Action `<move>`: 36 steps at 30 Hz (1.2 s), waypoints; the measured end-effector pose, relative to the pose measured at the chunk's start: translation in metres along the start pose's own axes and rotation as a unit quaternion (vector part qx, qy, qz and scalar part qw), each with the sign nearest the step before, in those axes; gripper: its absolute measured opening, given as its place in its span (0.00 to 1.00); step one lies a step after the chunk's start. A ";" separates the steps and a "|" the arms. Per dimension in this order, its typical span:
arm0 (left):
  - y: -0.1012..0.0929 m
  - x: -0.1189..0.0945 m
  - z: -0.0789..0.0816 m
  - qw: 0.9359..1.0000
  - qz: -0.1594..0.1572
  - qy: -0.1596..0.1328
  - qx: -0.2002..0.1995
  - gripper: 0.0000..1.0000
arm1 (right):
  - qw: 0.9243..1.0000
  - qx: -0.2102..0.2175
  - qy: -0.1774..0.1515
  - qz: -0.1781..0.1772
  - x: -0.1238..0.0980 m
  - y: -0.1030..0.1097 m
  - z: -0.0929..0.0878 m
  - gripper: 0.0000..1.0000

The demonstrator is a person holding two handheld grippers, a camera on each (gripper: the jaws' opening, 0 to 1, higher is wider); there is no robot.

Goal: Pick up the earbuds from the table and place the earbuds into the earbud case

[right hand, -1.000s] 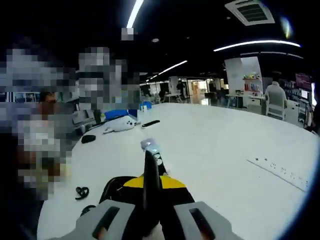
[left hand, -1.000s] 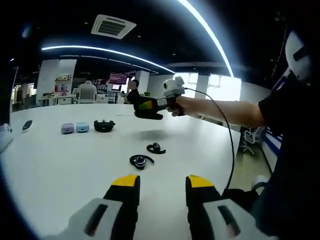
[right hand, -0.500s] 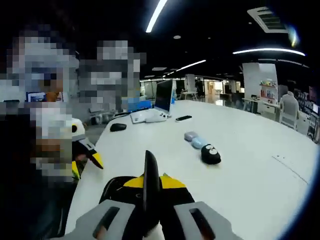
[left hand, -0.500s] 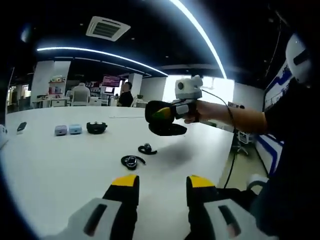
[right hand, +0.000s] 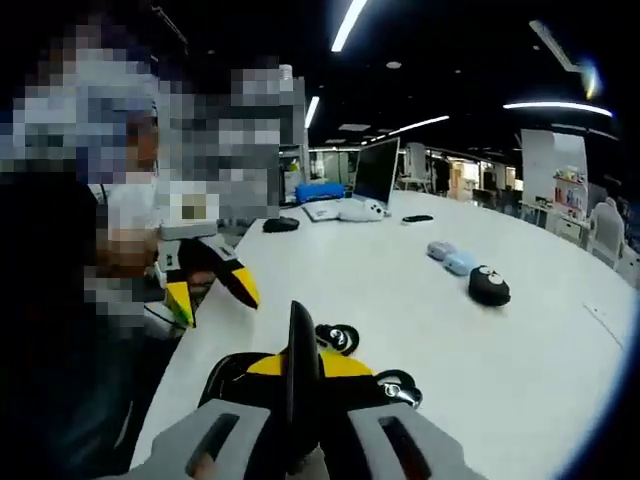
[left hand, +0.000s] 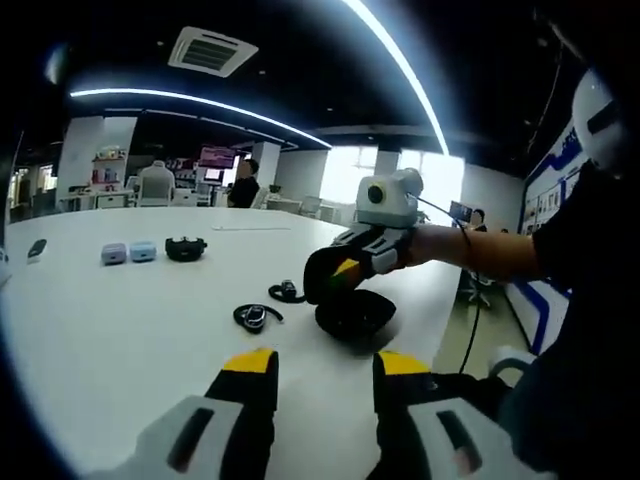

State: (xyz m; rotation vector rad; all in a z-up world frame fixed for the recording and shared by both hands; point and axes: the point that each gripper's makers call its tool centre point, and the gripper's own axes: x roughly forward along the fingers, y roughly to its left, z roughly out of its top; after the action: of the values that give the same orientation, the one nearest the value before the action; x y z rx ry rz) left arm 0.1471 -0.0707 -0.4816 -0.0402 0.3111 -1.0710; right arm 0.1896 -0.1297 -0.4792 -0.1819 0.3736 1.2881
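Note:
Two black ear-hook earbuds lie on the white table (left hand: pixel 120 330): one earbud (left hand: pixel 255 316) nearer me, the other earbud (left hand: pixel 285 292) just behind it. In the right gripper view they sit as a left earbud (right hand: pixel 338 337) and a right earbud (right hand: pixel 395 385) beside my own jaws. My right gripper (left hand: pixel 335 280) is shut on the black earbud case (left hand: pixel 355 312), which rests low at the table just right of the earbuds. Its thin edge (right hand: pixel 300 340) stands up between the jaws. My left gripper (left hand: pixel 325 365) is open and holds nothing, short of the earbuds; it also appears as the left gripper (right hand: pixel 212 298).
Two pale blue cases (left hand: pixel 113 254) (left hand: pixel 143 250) and a black case (left hand: pixel 185 247) stand in a row at the far left of the table. A laptop (right hand: pixel 372 185) and small dark items lie farther off. The person's body is at the right.
My right gripper has come down with the case from above the table to the tabletop beside the earbuds. The left gripper has barely moved.

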 end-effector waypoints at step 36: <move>0.017 0.007 -0.006 1.000 0.014 0.010 -0.020 0.39 | 0.996 0.054 -0.073 -0.011 -0.023 -0.027 0.020 0.27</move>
State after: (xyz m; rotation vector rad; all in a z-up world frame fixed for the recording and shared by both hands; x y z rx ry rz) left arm 0.1627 -0.0679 -0.4920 -0.0606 0.3505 -1.0377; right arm 0.2139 -0.1510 -0.4543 -0.0005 0.3149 1.2477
